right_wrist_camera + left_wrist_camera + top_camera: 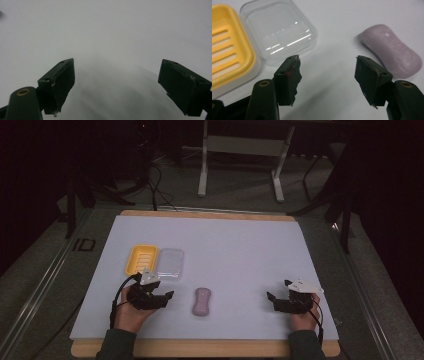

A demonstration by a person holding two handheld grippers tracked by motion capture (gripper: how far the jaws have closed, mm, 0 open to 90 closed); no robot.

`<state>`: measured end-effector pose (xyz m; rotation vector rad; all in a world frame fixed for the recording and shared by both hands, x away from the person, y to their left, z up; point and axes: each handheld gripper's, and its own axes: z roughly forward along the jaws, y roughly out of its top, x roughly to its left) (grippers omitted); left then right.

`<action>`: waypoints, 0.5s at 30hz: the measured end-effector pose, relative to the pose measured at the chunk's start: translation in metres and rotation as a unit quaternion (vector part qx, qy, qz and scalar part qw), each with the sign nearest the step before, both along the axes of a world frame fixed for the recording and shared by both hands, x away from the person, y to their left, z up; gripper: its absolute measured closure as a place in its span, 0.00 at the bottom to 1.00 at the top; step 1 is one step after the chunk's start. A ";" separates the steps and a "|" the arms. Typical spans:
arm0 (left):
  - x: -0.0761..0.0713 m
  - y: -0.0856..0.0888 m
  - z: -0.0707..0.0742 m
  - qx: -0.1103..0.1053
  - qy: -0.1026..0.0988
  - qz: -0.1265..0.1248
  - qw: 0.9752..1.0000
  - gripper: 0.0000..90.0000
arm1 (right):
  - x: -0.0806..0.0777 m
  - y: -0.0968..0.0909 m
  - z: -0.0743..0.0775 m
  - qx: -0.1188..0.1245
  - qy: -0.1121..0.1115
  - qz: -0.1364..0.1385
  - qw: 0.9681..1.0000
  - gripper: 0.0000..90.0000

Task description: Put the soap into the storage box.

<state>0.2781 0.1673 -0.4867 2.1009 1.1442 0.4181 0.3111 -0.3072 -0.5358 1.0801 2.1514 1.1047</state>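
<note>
Soap bar (202,301), pale lilac, lies flat on the tabletop (240,250) near the front edge, left of centre, long axis running roughly front to back. Yellow soap dish (141,259) and clear lid (170,263) sit side by side just behind it, toward the left edge, nearly touching; lid appears to lie dome-up, though glare makes that hard to confirm.

Left tongs (169,295): jaws parted, nothing between them, hovering just left of the soap and pointing toward it. In the left gripper view the left tongs (327,75) frame bare tabletop, with the soap off beyond the right jaw and the lid beyond the left.

Right tongs (270,297): jaws wide apart and empty, resting near the front right corner, well apart from the soap. Right gripper view of the right tongs (116,82) gives plain tabletop between the jaws.

Step in hand, as judged: left tongs picking up the soap for the dish.

Notes for doing it well:
- Swing the left tongs right until the soap sits centred between the jaws.
- Grip across the narrow waist, not the rounded ends; the bar likely slips.
- Open slightly wider first if the pads look tight against its width.
- Come down low so the pads meet the sides, then lift straight.
- Keep clear of the lid edge when carrying to the dish.
</note>
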 end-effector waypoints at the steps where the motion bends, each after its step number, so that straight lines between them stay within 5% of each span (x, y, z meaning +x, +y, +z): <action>1: 0.000 -0.005 0.004 0.007 -0.001 -0.007 1.000 0.42 | 0.000 0.000 0.000 0.000 0.000 0.000 1.000 0.15; 15: 0.007 -0.039 0.009 0.015 0.010 -0.037 0.999 0.40 | 0.000 0.001 0.000 -0.005 -0.003 -0.003 1.000 0.15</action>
